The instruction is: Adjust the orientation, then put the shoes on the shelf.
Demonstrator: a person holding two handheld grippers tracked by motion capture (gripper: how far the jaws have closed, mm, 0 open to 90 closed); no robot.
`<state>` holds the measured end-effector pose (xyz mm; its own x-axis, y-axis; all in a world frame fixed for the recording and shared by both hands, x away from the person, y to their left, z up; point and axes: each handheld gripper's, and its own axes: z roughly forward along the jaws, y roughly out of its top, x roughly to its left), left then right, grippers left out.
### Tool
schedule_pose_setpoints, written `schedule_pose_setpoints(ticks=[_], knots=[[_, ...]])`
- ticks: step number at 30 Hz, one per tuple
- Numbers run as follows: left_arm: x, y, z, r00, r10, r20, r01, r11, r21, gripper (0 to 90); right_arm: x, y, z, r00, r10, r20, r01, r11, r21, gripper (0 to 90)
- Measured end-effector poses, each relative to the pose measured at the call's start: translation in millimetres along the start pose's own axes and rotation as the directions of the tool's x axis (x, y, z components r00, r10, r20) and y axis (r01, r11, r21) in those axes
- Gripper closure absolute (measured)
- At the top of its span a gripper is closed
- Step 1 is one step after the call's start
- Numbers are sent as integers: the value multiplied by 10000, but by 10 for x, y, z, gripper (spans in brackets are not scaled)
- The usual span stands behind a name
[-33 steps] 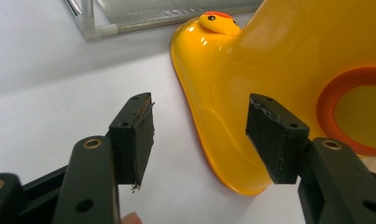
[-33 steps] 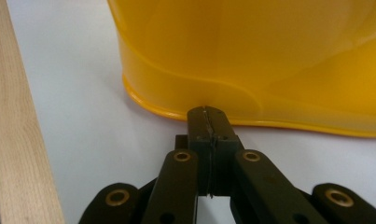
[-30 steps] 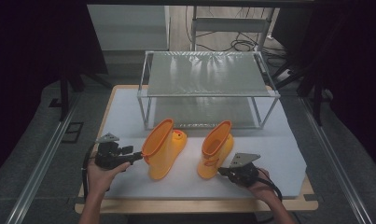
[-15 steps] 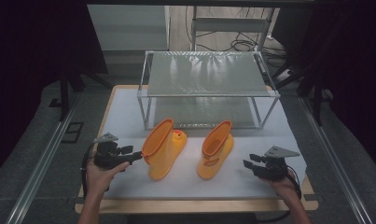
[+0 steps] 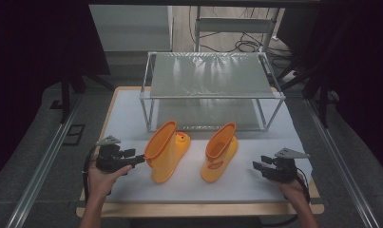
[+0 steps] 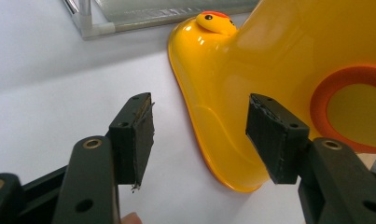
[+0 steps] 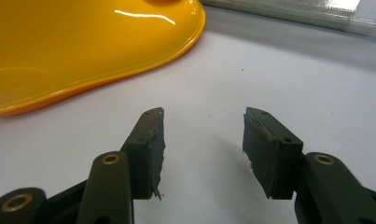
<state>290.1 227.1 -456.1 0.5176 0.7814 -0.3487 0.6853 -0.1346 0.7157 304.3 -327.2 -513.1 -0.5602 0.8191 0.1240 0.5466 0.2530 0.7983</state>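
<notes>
Two yellow rubber boots with orange rims stand side by side on the white mat (image 5: 127,118). The left boot (image 5: 166,153) carries a small duck face on its toe (image 6: 214,21). My left gripper (image 5: 138,160) sits level at this boot's left side, open. In the left gripper view the boot (image 6: 251,60) rises just behind the right jaw of that gripper (image 6: 199,130). The right boot (image 5: 221,152) stands free. My right gripper (image 5: 256,167) rests low to its right, apart from it. Its jaws have just been opening, with bare mat between them (image 7: 204,140) and the boot (image 7: 83,42) off to the upper left.
A two-tier metal rack (image 5: 213,76) with mesh shelves stands behind the boots at the back of the mat. The wooden table edge (image 5: 198,209) runs along the front. Dark floor and rails flank the table.
My right gripper has let go of the right boot, opened, and drawn away to the right. The left gripper and both boots have stayed put.
</notes>
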Motion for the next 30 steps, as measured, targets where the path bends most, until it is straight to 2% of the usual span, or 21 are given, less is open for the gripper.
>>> schedule_pose_setpoints(ticks=[11, 14, 15, 20, 22, 26, 27, 28, 30], knots=[[-10, 40, -51, 9994, -110, 343, 118, 9997, -218, 434, 17, -10, 11, 9999, -136, -83, 137, 9999, 36, 490], [-13, 53, -99, 9984, -96, 563, 114, 9994, -314, 440, 15, -10, 9, 9998, -132, -150, 133, 9999, 46, 492], [-12, 71, -171, 9973, -149, 726, 184, 9987, -465, 441, 16, -9, 2, 9998, -126, -166, 126, 9999, 3, 492], [4, 106, -297, 9957, -258, 890, 322, 9969, -716, 441, 13, 0, -22, 9999, -93, -145, 91, 9999, -147, 491], [28, 123, -358, 9927, -285, 1176, 384, 9958, -834, 444, 3, 1, -41, 9999, -25, -101, 23, 9997, -249, 492], [35, 168, -424, 9899, -337, 1376, 458, 9953, -856, 449, -4, 2, -49, 10000, 21, -87, -24, 9996, -289, 493], [33, 193, -450, 9877, -351, 1522, 483, 9953, -836, 450, -4, 4, -48, 10000, 17, -73, -19, 9996, -294, 493], [22, 253, -509, 9812, -390, 1892, 567, 9944, -894, 451, -2, 5, -45, 10000, -1, -76, -1, 9995, -305, 494], [10, 289, -536, 9805, -393, 1924, 573, 9944, -892, 452, 1, 7, -44, 10000, -14, -73, 12, 9996, -281, 494]])
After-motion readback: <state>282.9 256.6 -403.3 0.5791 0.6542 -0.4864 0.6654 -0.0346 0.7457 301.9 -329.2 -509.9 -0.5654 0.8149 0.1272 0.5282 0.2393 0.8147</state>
